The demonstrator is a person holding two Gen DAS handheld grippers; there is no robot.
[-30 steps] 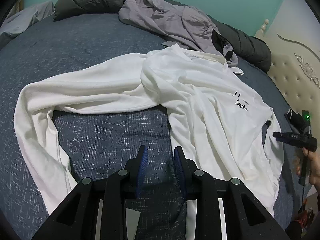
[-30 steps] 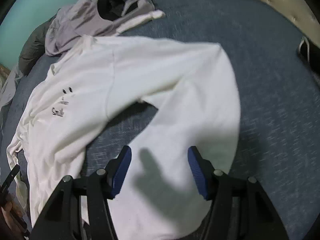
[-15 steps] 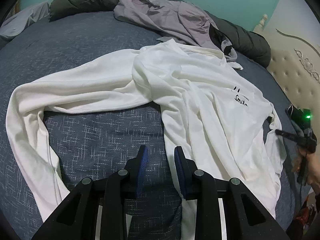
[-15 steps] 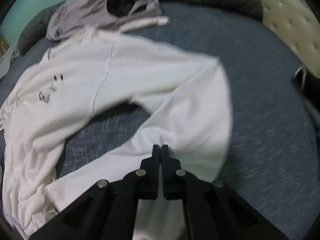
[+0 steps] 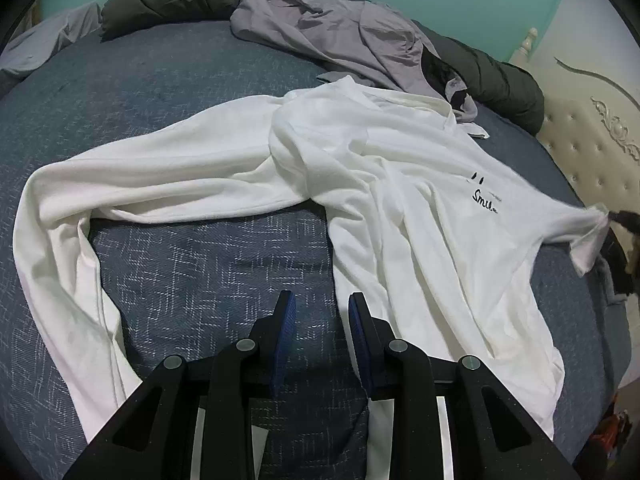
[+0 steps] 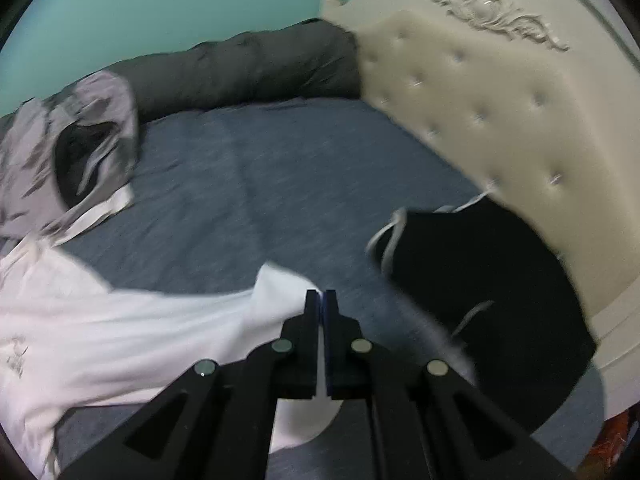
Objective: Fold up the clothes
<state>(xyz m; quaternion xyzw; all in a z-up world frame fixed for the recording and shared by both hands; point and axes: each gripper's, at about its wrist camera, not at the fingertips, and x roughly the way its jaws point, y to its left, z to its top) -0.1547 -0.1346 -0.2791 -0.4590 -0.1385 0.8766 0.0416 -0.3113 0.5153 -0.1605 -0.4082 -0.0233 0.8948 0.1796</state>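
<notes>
A white long-sleeved shirt (image 5: 400, 184) with a small black "Smile" print lies spread on the blue-grey bedspread (image 5: 208, 264). Its left sleeve (image 5: 64, 216) bends down the left side. My left gripper (image 5: 320, 312) hovers open over the bedspread just left of the shirt's hem, holding nothing. My right gripper (image 6: 321, 300) is shut on the shirt's right sleeve (image 6: 224, 320), which is stretched out toward the headboard. In the left wrist view that sleeve end (image 5: 588, 236) is pulled taut at the far right by the right gripper (image 5: 624, 216).
A grey garment (image 5: 344, 36) and a dark rolled duvet (image 5: 496, 80) lie along the bed's far side. A black garment with white cords (image 6: 472, 280) sits by the cream tufted headboard (image 6: 500, 120). A teal wall is behind.
My right gripper shut on the right sleeve and pulled it outward toward the headboard, stretching it straight. The left gripper stayed open near the hem.
</notes>
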